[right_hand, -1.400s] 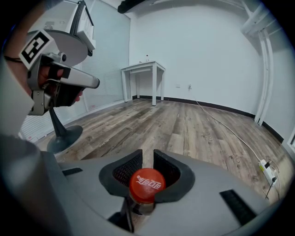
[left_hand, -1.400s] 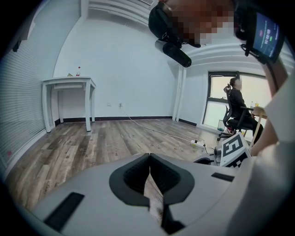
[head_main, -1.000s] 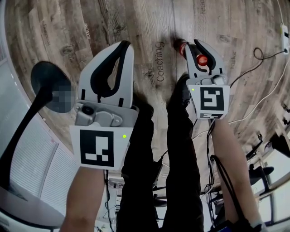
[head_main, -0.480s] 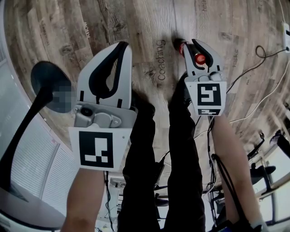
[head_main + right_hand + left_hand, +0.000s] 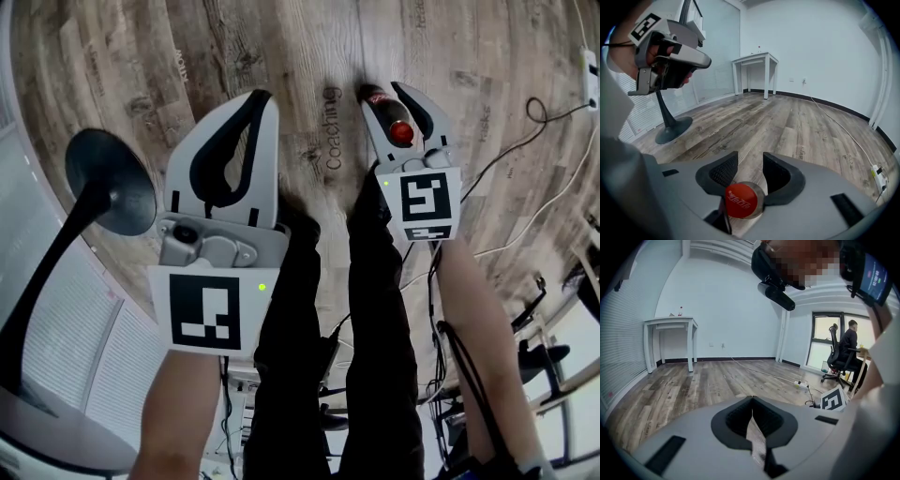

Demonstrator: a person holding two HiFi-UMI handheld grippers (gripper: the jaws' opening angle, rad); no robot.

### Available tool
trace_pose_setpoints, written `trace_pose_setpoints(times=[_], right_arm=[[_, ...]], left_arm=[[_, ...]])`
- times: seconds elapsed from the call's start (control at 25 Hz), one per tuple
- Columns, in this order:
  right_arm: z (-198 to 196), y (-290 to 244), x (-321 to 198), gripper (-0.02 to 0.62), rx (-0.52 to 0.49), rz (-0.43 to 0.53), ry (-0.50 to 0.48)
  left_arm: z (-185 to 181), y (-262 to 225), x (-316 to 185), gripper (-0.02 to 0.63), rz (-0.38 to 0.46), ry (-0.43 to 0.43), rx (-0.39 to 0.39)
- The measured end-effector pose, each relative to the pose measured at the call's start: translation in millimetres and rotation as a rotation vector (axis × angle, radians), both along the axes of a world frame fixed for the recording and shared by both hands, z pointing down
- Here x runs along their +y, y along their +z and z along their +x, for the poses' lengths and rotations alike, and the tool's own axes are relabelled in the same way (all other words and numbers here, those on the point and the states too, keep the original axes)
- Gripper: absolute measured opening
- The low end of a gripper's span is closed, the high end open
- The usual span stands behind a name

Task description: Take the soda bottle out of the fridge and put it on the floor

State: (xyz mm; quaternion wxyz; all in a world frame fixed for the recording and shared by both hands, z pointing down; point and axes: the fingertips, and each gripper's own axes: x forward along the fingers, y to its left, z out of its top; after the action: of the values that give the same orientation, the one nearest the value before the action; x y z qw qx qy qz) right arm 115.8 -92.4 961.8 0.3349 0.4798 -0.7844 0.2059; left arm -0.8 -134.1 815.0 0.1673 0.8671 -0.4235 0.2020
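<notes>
The soda bottle [image 5: 401, 132], dark with a red cap, stands between the jaws of my right gripper [image 5: 386, 92] over the wooden floor. In the right gripper view its red cap [image 5: 740, 200] sits deep in the pocket of the right gripper [image 5: 750, 159]. These jaws have just been opening: their tips stand apart and the pads no longer press on the bottle. My left gripper [image 5: 261, 97] hangs to the left over bare floor. In its own view the left gripper [image 5: 751, 400] has its tips together and holds nothing.
A black round stand base [image 5: 111, 183] sits on the floor at the left. A power strip [image 5: 589, 70] with a cable lies at the far right. The holder's legs [image 5: 375, 281] are below the grippers. A white table [image 5: 670, 324] and a seated person [image 5: 846, 350] are farther off.
The right gripper's jaws have spread apart around the bottle, and more of its dark body shows between them. The left gripper has stayed still.
</notes>
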Motion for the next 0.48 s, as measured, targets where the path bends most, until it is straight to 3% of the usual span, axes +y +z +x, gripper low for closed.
trace_pose_setpoints(times=[0.48], right_arm=[[-6,-36,-11,0.179,-0.014,0.076,-0.018]], left_arm=[[5,-21,-7,0.017,0.025,-0.005,0.009]])
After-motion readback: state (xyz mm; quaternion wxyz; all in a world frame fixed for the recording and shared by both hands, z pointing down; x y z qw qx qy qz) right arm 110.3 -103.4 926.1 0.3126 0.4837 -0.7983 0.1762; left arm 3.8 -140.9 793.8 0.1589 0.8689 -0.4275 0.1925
